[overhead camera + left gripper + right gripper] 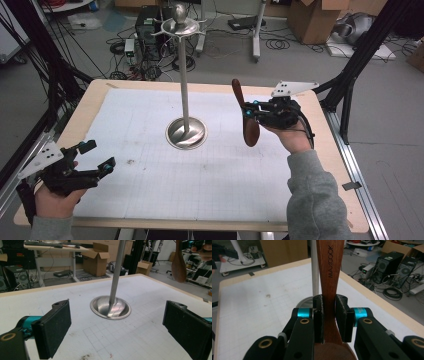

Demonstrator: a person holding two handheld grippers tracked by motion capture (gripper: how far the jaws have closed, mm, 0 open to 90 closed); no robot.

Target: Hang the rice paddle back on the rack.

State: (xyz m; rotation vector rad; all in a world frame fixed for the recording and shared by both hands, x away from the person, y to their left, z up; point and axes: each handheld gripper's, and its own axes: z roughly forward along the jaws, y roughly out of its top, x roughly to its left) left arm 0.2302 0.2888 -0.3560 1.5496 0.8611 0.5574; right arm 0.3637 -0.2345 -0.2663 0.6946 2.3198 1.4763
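High view, your right gripper [256, 114]: at about 3 o'clock from the stand's base, raised off the table, with its jaws clamped on the wooden spoon [246, 114].
High view, spoon: it hangs nearly upright, tilted a little, with the handle end up toward 11 o'clock and the bowl down toward 6 o'clock; your jaws take it at the neck between handle and bowl.
High view, stand [185, 90]: a metal pole on a round dish base near the centre of the table [150, 150]; the spoon is well to its right and not touching it.
High view, your left gripper [95, 157]: at about 8 o'clock from the base, low by the near edge, with its jaws spread wide and nothing between them.
Left gripper view, pads [53, 328]: the two black pads stand far apart at 8 and 4 o'clock, bare mat between them; the stand base [110, 308] lies ahead at 12 o'clock.
Left gripper view, spoon: its bowl [179, 263] hangs at 2 o'clock, far from these jaws.
Right gripper view, spoon: the handle [330, 270], marked MAXCOOK, rises to 12 o'clock from between the pads [318, 320], which press on both of its sides; the bowl widens below the pads at 6 o'clock.
Right gripper view, pole [314, 270]: just behind the handle, at its left.
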